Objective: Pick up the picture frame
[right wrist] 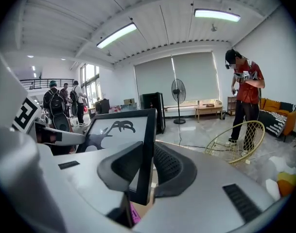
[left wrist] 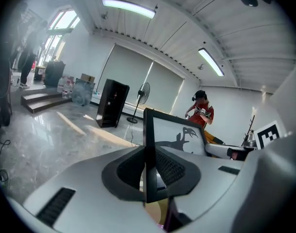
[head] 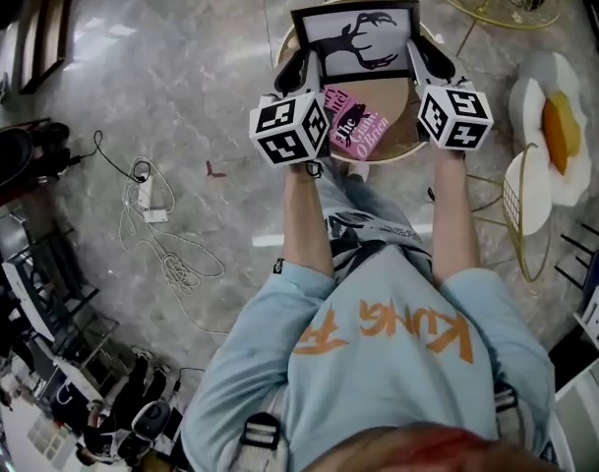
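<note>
A person holds a black picture frame (head: pixel 363 42) over a round wooden surface (head: pixel 402 151). The left gripper (head: pixel 301 67) and right gripper (head: pixel 429 59) each clamp one side edge, jaws only as far apart as the frame's rim is thick. A pink book (head: pixel 353 124) (partly hidden by the marker cubes) lies on the surface below.

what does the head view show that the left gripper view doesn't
Head view only: a white power strip with its cord on the floor, a fried-egg cushion, the wearer's blue shirt. Left gripper view only: ceiling lights, a standing fan, a black cabinet, a person in red. Both: the black picture frame with its deer silhouette, the left gripper clamped on its edge.
</note>
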`<state>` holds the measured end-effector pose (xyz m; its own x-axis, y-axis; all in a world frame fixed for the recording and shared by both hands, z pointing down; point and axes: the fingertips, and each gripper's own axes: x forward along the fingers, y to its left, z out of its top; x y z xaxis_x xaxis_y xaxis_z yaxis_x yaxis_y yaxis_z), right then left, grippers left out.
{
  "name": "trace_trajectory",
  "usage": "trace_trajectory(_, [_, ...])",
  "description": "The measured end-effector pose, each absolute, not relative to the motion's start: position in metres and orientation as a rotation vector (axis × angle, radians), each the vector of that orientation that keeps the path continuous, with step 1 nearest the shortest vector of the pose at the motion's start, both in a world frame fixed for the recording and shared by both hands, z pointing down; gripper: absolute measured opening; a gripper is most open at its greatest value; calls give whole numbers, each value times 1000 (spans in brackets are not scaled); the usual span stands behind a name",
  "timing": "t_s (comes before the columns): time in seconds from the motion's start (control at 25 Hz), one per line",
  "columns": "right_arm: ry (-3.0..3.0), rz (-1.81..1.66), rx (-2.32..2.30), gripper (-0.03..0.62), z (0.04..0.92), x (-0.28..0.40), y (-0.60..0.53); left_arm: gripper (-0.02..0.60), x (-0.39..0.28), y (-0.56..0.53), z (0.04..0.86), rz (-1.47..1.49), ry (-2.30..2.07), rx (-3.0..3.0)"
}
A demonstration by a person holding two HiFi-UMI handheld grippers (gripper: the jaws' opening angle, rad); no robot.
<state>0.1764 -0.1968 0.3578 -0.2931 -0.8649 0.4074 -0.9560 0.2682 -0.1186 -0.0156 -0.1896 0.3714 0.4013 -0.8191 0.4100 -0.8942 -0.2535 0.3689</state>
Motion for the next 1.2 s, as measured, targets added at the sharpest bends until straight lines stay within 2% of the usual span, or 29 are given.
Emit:
trace_trajectory(0.6, [-2489, 277, 1841, 69, 205, 191, -173, 78, -3, -176, 200, 37, -1611, 2416])
trace_trajectory(1.2, [-2542, 118, 1863, 69, 169, 186, -155, 78, -7, -159, 175, -37, -1614, 2493])
